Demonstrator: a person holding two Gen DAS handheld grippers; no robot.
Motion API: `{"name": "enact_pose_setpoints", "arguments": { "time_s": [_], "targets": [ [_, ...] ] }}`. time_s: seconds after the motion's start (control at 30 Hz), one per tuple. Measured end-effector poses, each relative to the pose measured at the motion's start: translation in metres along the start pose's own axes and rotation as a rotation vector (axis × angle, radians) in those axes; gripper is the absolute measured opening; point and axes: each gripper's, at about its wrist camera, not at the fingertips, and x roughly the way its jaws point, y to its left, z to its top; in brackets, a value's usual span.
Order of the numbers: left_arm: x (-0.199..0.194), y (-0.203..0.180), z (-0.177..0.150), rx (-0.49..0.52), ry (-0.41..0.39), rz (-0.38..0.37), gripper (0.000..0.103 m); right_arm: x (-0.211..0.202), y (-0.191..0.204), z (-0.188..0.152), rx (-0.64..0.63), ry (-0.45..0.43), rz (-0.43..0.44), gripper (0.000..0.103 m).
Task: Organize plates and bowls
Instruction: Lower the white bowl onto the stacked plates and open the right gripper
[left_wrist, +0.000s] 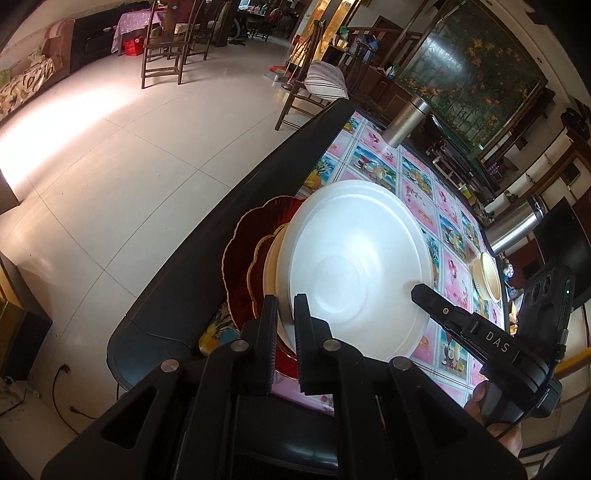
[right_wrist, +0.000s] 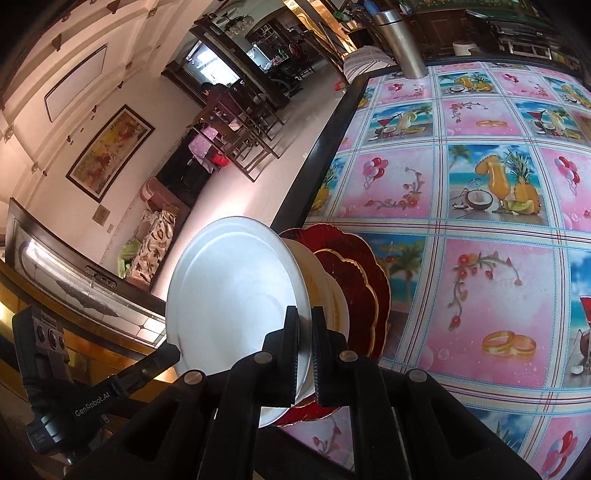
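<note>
A large white plate (left_wrist: 354, 266) is held by both grippers over a stack near the table's left edge. In the left wrist view my left gripper (left_wrist: 285, 304) is shut on its near rim. My right gripper (left_wrist: 421, 291) grips the opposite rim. Under the plate a cream bowl (left_wrist: 274, 254) sits on a small red scalloped plate, which lies on a bigger red plate (left_wrist: 243, 254) with gold edging. The right wrist view shows my right gripper (right_wrist: 304, 321) shut on the white plate (right_wrist: 236, 295), the cream bowl (right_wrist: 328, 291) and the red plates (right_wrist: 358, 280). Whether plate and bowl touch is unclear.
A patterned pink and blue tablecloth (right_wrist: 480, 192) covers the table, whose dark border (left_wrist: 229, 229) runs beside the stack. Two steel flasks (left_wrist: 406, 122) (left_wrist: 517, 229) and a cream dish (left_wrist: 487, 277) stand farther along. Tiled floor and wooden chairs (left_wrist: 166, 48) lie beyond the edge.
</note>
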Motion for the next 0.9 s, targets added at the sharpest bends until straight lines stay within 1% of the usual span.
{"name": "enact_pose_setpoints", "arguments": {
  "time_s": [0.17,0.57,0.63,0.73,0.9],
  "targets": [
    [0.002,0.005,-0.001,-0.008,0.024,-0.02,0.007,0.001,0.002,-0.001,-0.007,0.002,-0.011,0.007],
    [-0.004,0.013,-0.001,0.006,0.031,-0.04,0.007,0.004,0.0,-0.001,-0.006,0.014,-0.008,0.008],
    [-0.006,0.014,-0.001,0.01,0.026,-0.038,0.007,0.003,0.001,-0.001,-0.005,0.016,-0.003,0.008],
    [-0.007,0.015,0.0,0.015,0.013,-0.009,0.007,0.001,0.003,-0.001,-0.011,0.007,-0.013,0.008],
    [-0.011,0.022,0.002,0.006,0.004,-0.01,0.007,0.003,0.001,0.0,0.002,0.021,-0.009,0.008]
  ]
}}
